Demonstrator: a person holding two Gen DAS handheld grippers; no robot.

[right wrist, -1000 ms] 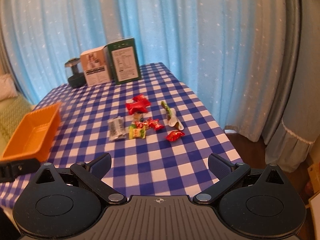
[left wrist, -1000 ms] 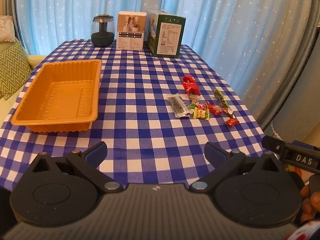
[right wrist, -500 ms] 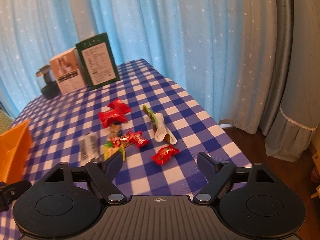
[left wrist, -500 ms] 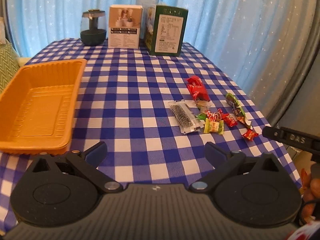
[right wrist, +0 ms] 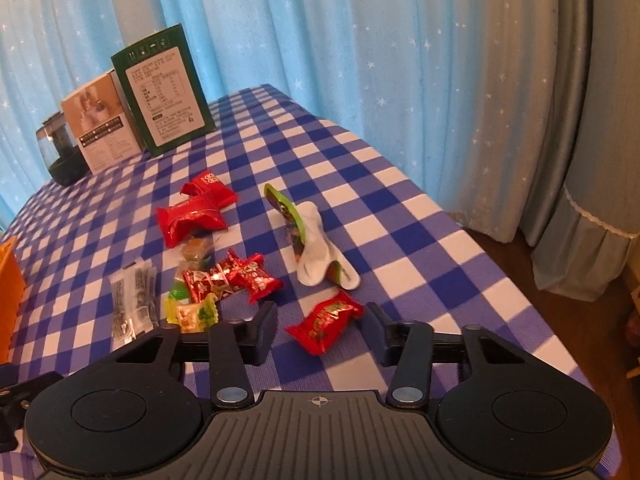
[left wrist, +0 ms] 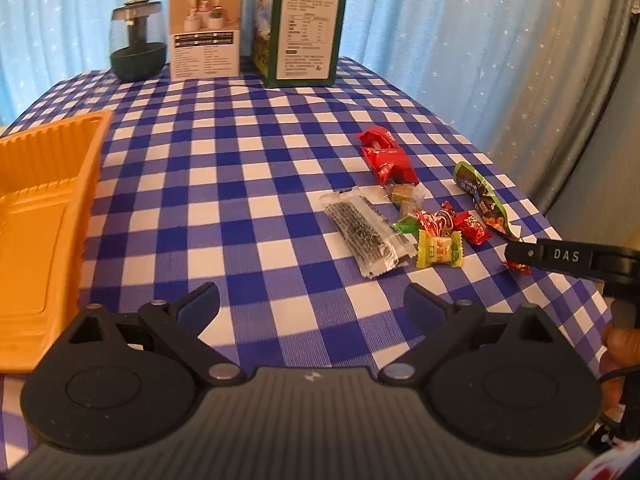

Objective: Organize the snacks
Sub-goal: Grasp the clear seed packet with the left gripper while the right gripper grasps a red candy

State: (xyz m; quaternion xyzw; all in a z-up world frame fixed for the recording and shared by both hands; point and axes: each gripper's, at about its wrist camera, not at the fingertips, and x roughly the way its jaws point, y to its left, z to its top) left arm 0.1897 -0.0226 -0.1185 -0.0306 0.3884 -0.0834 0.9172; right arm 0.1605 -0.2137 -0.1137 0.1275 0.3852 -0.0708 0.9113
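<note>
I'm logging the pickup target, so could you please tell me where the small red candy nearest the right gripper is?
In the right wrist view, the red candy lies on the checked tablecloth between the open right gripper's fingers, just below the white-and-green packet.

The orange tray (left wrist: 44, 216) runs off the frame's left edge; at right, the right tool (left wrist: 560, 258) hides most of a red candy (left wrist: 520, 268).

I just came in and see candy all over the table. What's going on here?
A person is sorting snacks with a handheld gripper in each hand. The right gripper is open, its fingers straddling a small red candy on the checkered tablecloth, not yet closed on it. The left gripper hovers open and empty. The orange tray has no snacks in the part that shows; the rest of the snacks lie loose.
</note>
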